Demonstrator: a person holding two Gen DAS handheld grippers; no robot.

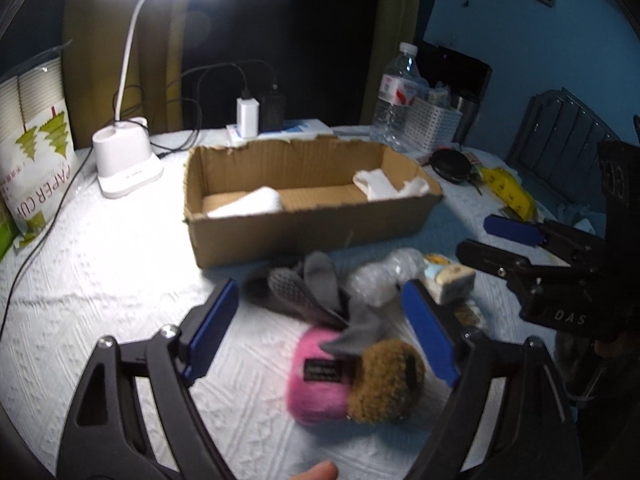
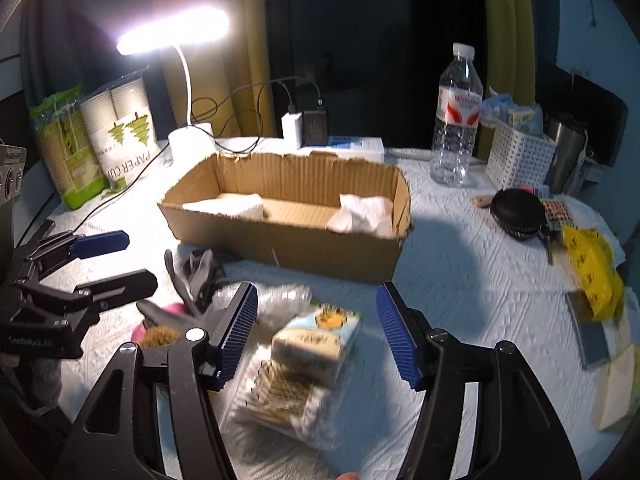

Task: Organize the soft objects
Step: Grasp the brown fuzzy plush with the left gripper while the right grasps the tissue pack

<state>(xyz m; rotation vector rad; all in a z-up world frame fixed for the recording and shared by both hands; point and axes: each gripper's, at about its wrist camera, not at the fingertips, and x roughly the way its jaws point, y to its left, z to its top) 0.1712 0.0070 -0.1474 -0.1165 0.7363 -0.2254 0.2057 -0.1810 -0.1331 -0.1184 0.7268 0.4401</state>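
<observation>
A cardboard box stands mid-table with white folded cloths at both ends inside. In front of it lies a pile: grey gloves, a pink fuzzy piece joined to a brown fuzzy one, crumpled clear plastic and a tissue pack. My left gripper hovers open over the pink and brown pieces. My right gripper is open, with the tissue pack and a pack of cotton swabs lying below between its fingers.
A lit white desk lamp and a bag of paper cups stand at the left. Chargers with cables sit behind the box. On the right are a water bottle, a white basket, a black round case and a yellow bag.
</observation>
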